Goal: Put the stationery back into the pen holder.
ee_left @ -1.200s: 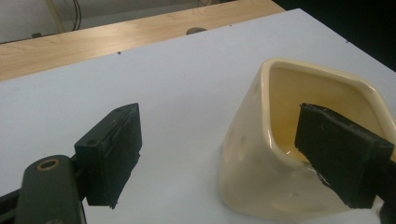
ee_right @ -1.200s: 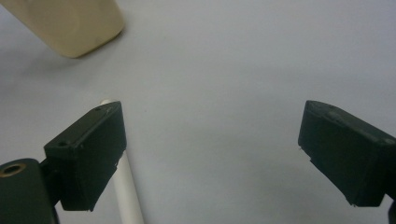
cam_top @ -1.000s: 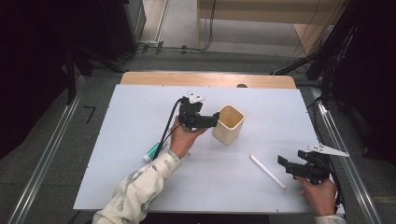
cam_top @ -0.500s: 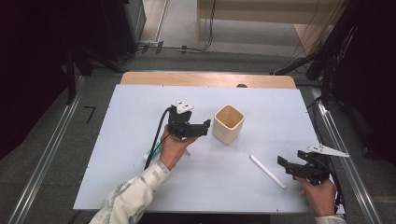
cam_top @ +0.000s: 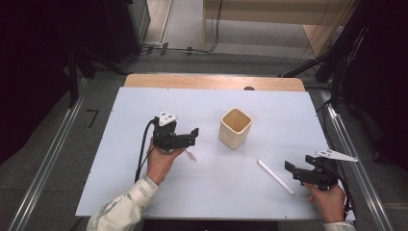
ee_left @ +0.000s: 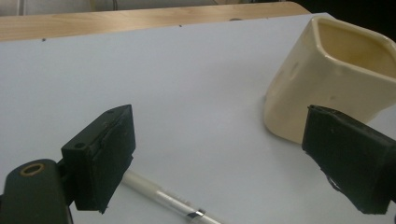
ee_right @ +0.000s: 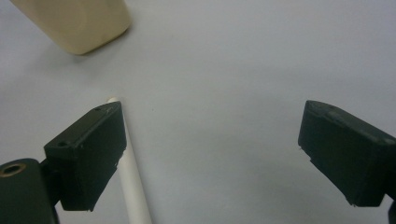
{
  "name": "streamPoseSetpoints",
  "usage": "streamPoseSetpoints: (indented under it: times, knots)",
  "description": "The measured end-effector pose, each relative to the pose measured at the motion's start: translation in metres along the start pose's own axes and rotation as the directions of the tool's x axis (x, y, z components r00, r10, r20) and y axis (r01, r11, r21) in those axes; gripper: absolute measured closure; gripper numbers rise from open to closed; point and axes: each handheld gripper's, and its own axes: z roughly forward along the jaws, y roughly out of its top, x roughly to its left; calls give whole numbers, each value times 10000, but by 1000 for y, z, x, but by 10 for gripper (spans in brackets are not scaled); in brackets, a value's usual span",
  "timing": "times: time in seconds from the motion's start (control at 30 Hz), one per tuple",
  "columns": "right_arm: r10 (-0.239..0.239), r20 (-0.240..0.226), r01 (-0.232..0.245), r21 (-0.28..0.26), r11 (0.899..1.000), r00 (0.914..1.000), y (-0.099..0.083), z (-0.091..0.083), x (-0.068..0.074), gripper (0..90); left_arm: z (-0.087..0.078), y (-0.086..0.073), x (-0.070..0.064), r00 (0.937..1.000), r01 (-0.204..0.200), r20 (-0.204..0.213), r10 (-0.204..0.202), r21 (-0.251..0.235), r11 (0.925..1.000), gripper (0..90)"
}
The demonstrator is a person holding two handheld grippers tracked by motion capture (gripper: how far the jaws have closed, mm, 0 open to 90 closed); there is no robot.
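**Q:** Where do the items lie, and how are the tools set?

**A:** A pen (cam_top: 190,154) lies on the white table (cam_top: 120,144) just beneath the left gripper (cam_top: 188,137), whose jaws stand wide apart and empty. A white stick (cam_top: 275,176) lies just beside the right gripper (cam_top: 293,169), likewise spread and empty. The cream cup (cam_top: 235,127) stands upright between them.

**Q:** How would these handle?

**A:** Judged light, stiff and smooth, so liable to roll or slip; best pinched across the middle of the shaft.

**Q:** Count?

**A:** One pen, one stick, one cup, two grippers
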Motion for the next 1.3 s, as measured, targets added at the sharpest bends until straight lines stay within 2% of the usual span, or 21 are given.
streamPoseSetpoints:
  times: [0.27, 0.63, 1.0, 1.3]
  knots:
    - [-122, -38, 122, 122, 9999, 9999, 0, 3, 3, 63, -17, -13, 19, 9991, 248, -342, -248, 1, 9997, 103]
    - [-196, -37, 196, 195, 9996, 9998, 0, 5, 5, 63, -36, -23, 36, 9974, 368, -621, -370, -46, 9993, 104]
    - [-189, -61, 190, 229, 9996, 9998, 0, 6, 5, 63, -42, -33, 46, 9957, 369, -862, -345, 263, 9990, 104]
    - [-290, -118, 294, 350, 9990, 9995, -1, 6, 6, 63, -43, -39, 50, 9956, 423, -859, -386, 411, 9983, 104]
